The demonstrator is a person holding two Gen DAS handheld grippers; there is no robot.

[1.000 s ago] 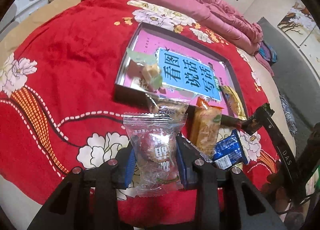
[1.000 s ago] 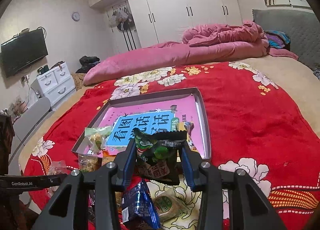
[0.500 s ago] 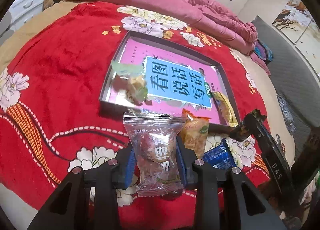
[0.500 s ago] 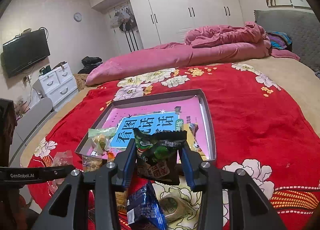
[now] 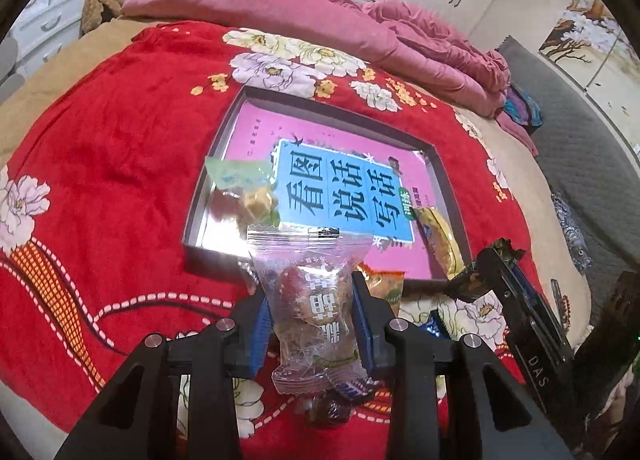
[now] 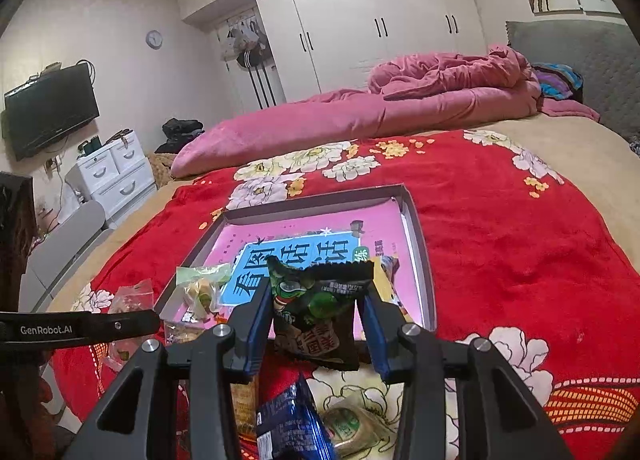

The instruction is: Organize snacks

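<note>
Bedroom, red floral blanket (image 5: 120,148): two handheld grippers each carry a snack toward a shallow grey tray (image 5: 320,100) laid flat on the bed. Between the fingers of the left gripper (image 5: 312,324) hangs a clear wrapped snack (image 5: 312,300), pinched at its sides by the blue pads, its crimped top edge standing above the fingertips and its lower seal drooping below them. The tray's near wall lies just beyond those fingertips, so the packet looks poised to go over that wall and in. The right gripper (image 6: 316,324) pinches a dark green snack packet (image 6: 316,308) the same way, upright, with the tray's near right corner just ahead of its fingers. A pink book with a blue title panel (image 5: 340,188) lines the tray floor. Already inside, to the far left of the left fingers, sits a pale green wrapped sweet (image 5: 244,188); a yellow packet (image 5: 440,240) lies along the tray's right wall. Outside the tray, close under and beside the fingers, wait an orange packet (image 5: 384,284), a blue packet (image 6: 288,424) and a round green-labelled snack (image 6: 352,424). Both grips at the sides leave each wrapper free to drop when released, a sensible hold for soft, crinkly packs.
</note>
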